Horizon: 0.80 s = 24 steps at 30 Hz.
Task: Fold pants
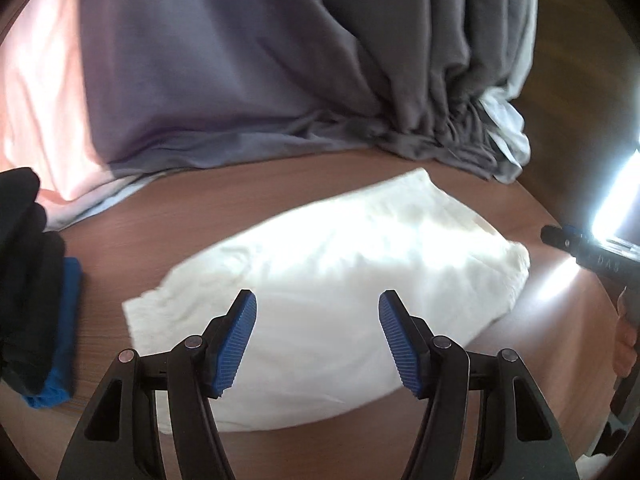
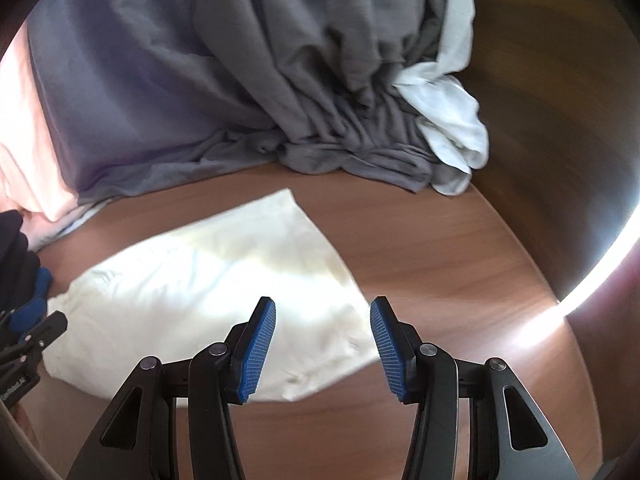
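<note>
White pants [image 1: 328,280] lie folded in a compact bundle on the brown wooden table [image 1: 280,192]. My left gripper [image 1: 318,308] is open and empty, hovering above the near part of the bundle. In the right wrist view the same pants [image 2: 208,288] lie left of centre. My right gripper [image 2: 323,316] is open and empty over their right edge. The right gripper's black body [image 1: 588,252] shows at the right edge of the left wrist view. The left gripper [image 2: 28,344] shows at the left edge of the right wrist view.
A grey curtain [image 2: 240,80] with a white sheer [image 2: 452,120] hangs down onto the back of the table. A pink cloth [image 1: 44,100] lies at the back left. A stack of black and blue folded clothes [image 1: 36,300] sits at the left.
</note>
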Each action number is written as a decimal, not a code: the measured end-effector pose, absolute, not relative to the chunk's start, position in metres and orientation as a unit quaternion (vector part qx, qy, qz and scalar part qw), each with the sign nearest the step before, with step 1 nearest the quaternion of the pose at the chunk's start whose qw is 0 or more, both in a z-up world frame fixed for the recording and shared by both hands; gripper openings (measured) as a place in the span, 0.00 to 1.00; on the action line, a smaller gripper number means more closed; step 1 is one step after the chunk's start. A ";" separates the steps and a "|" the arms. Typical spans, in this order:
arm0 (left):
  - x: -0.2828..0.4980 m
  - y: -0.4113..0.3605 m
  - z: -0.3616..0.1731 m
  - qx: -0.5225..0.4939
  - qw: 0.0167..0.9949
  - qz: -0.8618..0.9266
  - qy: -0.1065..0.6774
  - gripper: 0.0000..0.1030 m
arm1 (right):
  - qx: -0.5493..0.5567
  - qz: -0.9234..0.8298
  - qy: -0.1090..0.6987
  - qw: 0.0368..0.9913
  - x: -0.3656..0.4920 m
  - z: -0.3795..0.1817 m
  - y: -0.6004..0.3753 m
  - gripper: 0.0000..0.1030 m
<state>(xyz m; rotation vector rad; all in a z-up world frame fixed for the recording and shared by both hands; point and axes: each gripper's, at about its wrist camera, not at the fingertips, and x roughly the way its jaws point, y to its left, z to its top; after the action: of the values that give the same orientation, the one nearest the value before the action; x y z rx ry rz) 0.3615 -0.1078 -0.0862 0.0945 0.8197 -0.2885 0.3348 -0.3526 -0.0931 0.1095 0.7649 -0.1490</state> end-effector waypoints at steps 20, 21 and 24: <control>0.362 -0.132 -0.126 0.119 0.884 -0.103 0.440 0.61 | 0.171 -0.047 0.425 0.888 0.350 -0.149 -0.389 0.48; 0.364 -0.131 -0.128 0.119 0.884 -0.099 0.442 0.61 | 0.173 -0.048 0.427 0.886 0.351 -0.151 -0.388 0.48; 0.369 -0.127 -0.135 0.113 0.881 -0.092 0.450 0.61 | 0.186 -0.045 0.437 0.879 0.355 -0.156 -0.388 0.48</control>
<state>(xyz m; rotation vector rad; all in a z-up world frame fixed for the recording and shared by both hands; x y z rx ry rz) 0.3694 -0.1273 -0.1353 0.2349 0.9385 -0.1920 0.3551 -0.3880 -0.1558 0.3887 0.9104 -0.0938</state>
